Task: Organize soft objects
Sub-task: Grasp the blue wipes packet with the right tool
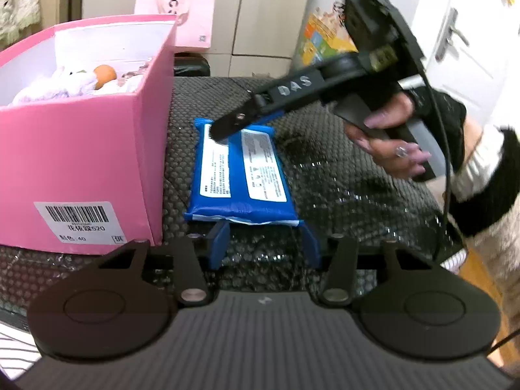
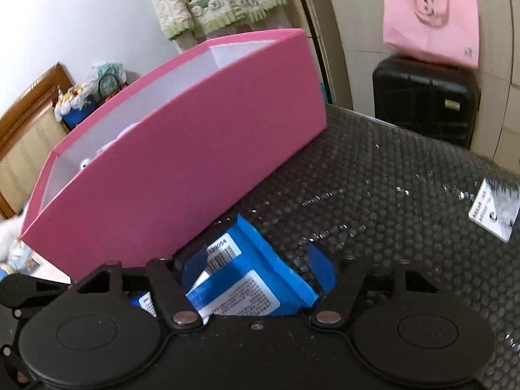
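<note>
A black sheet of bubble wrap [image 1: 341, 178] covers the work surface in a small room, with cream cupboard doors behind it and a white door off to one side. The pink box [image 1: 81, 149] serves as the landmark: it stands open on the wrap and holds pale plush toys [image 1: 65, 84], one with an orange ball-shaped part. A barcode label sits low on the box's near end in the left wrist view.

Just beside the box's long side lies the blue packet [image 1: 240, 175], flat on the wrap, its white printed labels facing up.

The left gripper [image 1: 265, 247] sits at the packet's end that is farther from the box's open back; its blue fingers [image 1: 218, 243] straddle that sealed edge, but whether they actually press on it cannot be told. The right gripper [image 2: 258, 269], held by a hand [image 1: 390, 136] in a black and white sleeve, reaches down onto the packet's opposite end. In the right wrist view the packet fills the gap between its blue fingers [image 2: 321, 266], though a firm pinch cannot be confirmed.

Beyond the box, a black suitcase [image 2: 425, 97] stands with a pink paper bag [image 2: 429, 22] on top. A small white tag [image 2: 494, 211] lies on the wrap, well apart from the box.
</note>
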`<state>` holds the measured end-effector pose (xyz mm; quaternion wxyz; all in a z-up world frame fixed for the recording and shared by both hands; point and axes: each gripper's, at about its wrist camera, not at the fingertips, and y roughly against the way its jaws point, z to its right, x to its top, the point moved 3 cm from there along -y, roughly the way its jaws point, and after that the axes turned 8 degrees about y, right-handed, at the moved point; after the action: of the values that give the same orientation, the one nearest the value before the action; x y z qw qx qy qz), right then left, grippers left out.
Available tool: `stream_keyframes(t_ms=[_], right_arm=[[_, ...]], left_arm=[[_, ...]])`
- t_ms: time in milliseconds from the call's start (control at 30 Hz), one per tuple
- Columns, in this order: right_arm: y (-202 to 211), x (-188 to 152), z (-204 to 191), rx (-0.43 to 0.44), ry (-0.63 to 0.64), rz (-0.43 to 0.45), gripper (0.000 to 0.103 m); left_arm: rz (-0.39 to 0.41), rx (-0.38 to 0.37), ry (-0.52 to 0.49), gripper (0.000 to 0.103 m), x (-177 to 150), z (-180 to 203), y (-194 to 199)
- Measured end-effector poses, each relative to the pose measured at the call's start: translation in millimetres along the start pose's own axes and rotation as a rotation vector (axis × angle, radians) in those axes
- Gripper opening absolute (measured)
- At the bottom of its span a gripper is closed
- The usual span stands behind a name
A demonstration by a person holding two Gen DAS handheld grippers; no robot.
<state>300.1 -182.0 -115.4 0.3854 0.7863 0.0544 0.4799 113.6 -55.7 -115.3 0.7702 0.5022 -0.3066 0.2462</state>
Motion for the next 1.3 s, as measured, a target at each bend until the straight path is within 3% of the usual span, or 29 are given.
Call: stream_keyframes(t_ms=[33, 133, 333, 533, 667, 700, 800, 1000, 1167, 1300], right_arm=[[3, -3, 2, 0.011, -0.013, 0.0, 0.05], [14, -12, 3, 0.043, -0.035, -0.005, 0.036], [39, -34, 3, -0.002, -0.058, 0.003, 0.026], [50, -44, -8, -0.059, -0.017, -0.007, 0.026], [49, -47, -11, -0.089, -0.014, 0.002, 0.031], [49, -50, -11, -0.089, -0.018, 0.008, 0.032], [51, -59, -10, -0.079, -0.072, 0.04, 0.036], [56, -72, -26, -0.153, -0.089, 0.096, 0.044], [65, -78, -48, -0.241, -0.107, 0.104, 0.034], [77, -84, -60, -0.262, -0.115, 0.111, 0.033]], left_arm=[[0.008, -0.004, 0.01, 0.045, 0, -1, -1], [0.028, -0.012, 0.035, 0.045, 1, -2, -2], [0.04, -0.025, 0.047, 0.045, 1, -2, -4], [0.027, -0.066, 0.136, 0.045, 7, -11, -9], [0.056, -0.025, 0.16, 0.042, 7, -10, -13], [0.07, 0.006, 0.124, 0.032, 6, -5, -14], [0.112, 0.089, -0.037, 0.03, -3, 14, -18], [0.125, 0.054, -0.016, 0.03, -1, 14, -21], [0.106, -0.01, 0.025, 0.03, 2, 5, -14], [0.107, -0.059, 0.029, 0.03, 5, 4, -4]])
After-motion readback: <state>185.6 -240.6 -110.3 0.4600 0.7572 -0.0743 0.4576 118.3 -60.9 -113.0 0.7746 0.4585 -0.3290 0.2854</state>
